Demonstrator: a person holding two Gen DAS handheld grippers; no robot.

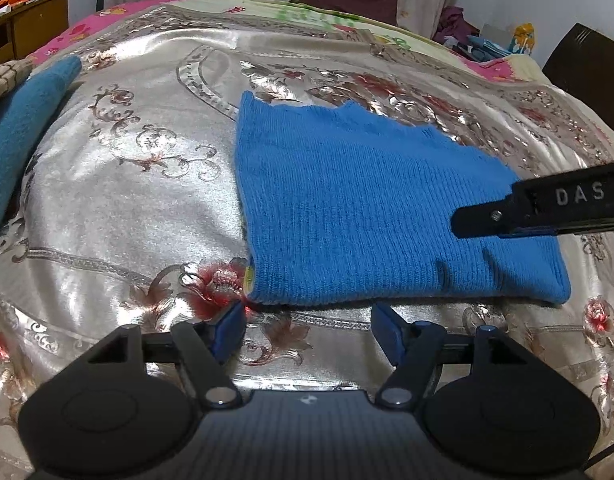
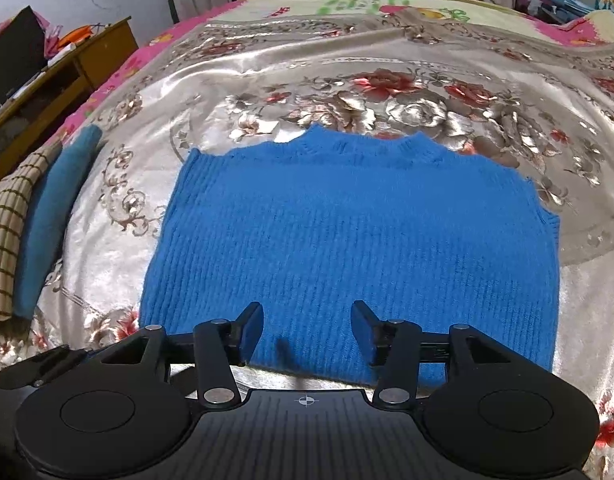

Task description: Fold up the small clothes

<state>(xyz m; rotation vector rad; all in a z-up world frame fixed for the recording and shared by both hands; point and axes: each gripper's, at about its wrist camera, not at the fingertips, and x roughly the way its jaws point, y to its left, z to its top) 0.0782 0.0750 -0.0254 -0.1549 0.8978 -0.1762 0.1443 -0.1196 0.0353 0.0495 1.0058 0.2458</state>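
A bright blue knit sweater (image 1: pixel 367 208) lies flat on the shiny floral bedspread (image 1: pixel 127 200), folded into a rectangle, collar at the far edge. It also shows in the right wrist view (image 2: pixel 355 232). My left gripper (image 1: pixel 307 330) is open and empty, just in front of the sweater's near left corner. My right gripper (image 2: pixel 307 328) is open and empty, hovering over the sweater's near hem. The right gripper's side enters the left wrist view (image 1: pixel 547 208) above the sweater's right part.
A folded teal garment (image 2: pixel 55 220) and a checked beige cloth (image 2: pixel 7 232) lie at the bed's left edge. A wooden desk (image 2: pixel 67 76) stands left of the bed. Clothes and clutter (image 1: pixel 487 40) sit at the far right. A pink quilt (image 1: pixel 87 32) lies beyond the bedspread.
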